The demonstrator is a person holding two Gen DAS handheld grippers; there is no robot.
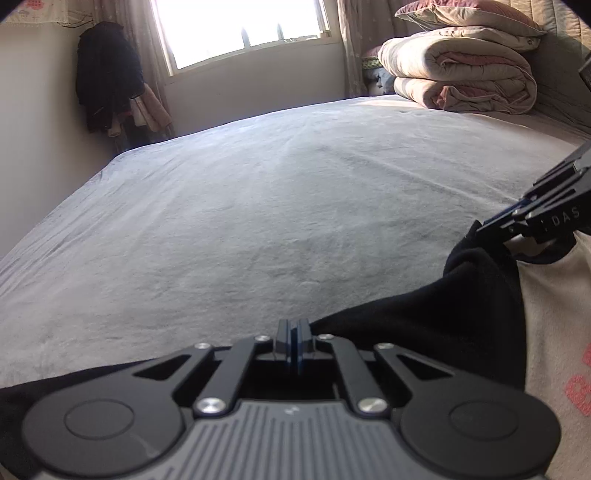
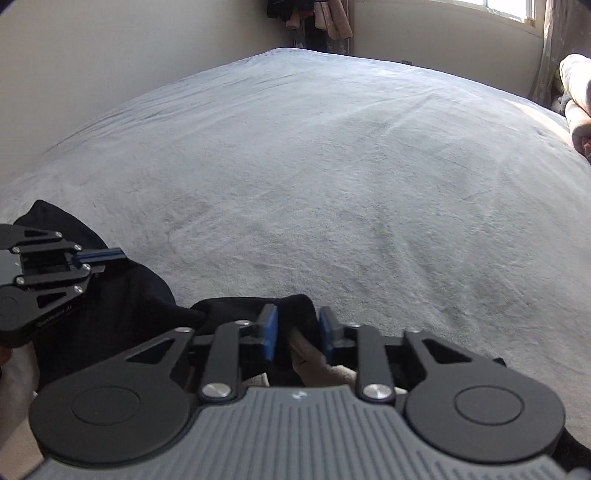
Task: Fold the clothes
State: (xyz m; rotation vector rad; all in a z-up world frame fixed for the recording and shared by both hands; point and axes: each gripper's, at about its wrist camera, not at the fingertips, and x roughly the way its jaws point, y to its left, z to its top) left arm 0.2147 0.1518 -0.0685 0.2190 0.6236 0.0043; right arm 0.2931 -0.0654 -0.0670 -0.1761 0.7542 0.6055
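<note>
A black garment (image 1: 443, 314) with a cream panel (image 1: 554, 314) and pink lettering lies bunched at the near edge of the grey bed (image 1: 258, 203). My left gripper (image 1: 294, 328) is shut, and the black fabric's edge runs right up to its closed pads. In the right wrist view this gripper (image 2: 118, 253) sits at the left over the black cloth (image 2: 129, 302). My right gripper (image 2: 298, 328) has its blue pads (image 2: 271, 332) pressed on a thick bunch of black and beige fabric. From the left wrist view, the right gripper (image 1: 480, 226) lifts a peak of the garment.
The bedspread (image 2: 332, 166) stretches wide and flat ahead of both grippers. Folded quilts (image 1: 461, 74) and a pillow (image 1: 472, 14) are stacked at the far right. Dark clothes (image 1: 107, 74) hang in the far left corner beside a bright window (image 1: 240, 29).
</note>
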